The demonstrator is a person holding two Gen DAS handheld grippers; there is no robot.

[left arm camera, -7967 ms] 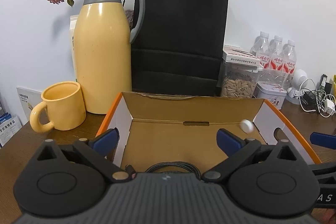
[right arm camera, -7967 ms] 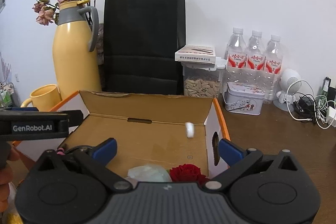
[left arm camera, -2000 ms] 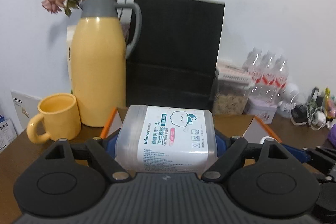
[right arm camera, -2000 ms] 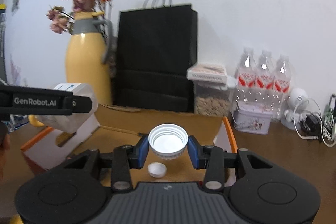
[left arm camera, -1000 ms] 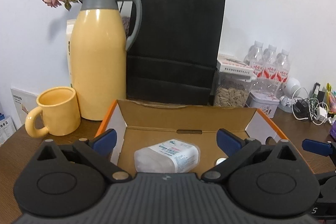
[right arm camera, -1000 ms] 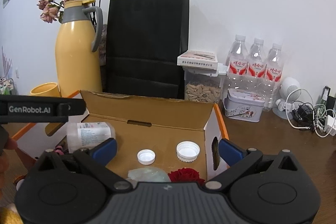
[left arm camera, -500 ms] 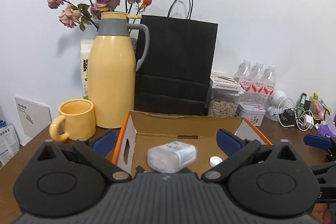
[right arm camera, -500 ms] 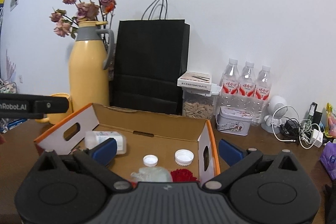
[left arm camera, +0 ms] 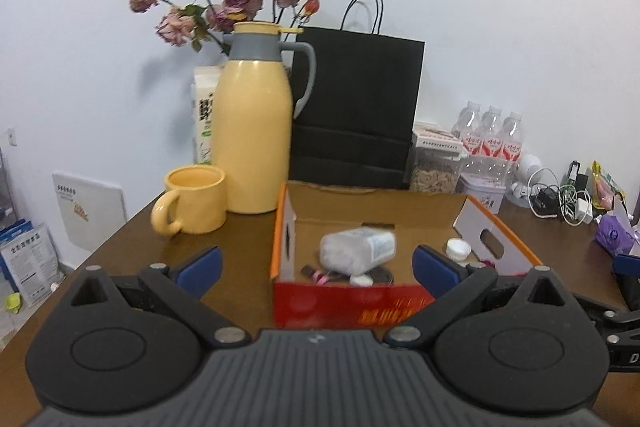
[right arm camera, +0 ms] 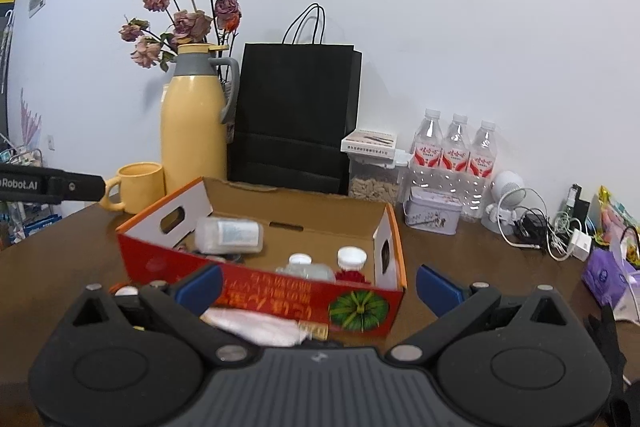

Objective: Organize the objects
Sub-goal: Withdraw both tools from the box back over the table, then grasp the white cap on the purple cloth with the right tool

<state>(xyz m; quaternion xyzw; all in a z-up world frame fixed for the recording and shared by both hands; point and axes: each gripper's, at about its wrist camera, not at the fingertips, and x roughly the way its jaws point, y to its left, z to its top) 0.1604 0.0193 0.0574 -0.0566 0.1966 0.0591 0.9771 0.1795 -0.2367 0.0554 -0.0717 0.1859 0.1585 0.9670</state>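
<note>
Lying boxed: swab tub (left arm camera: 357, 251), seemingly

Left gripper (left arm camera: 316, 265): jaws spread wide, blue-padded fingertips (left arm camera: 199, 265) well apart, nothing between them, held level and facing forward. Right gripper (right arm camera: 318, 285): likewise spread wide and empty, fingertips (right arm camera: 438, 289) apart, level. The left gripper's black body enters the right wrist view from the left edge.
</note>
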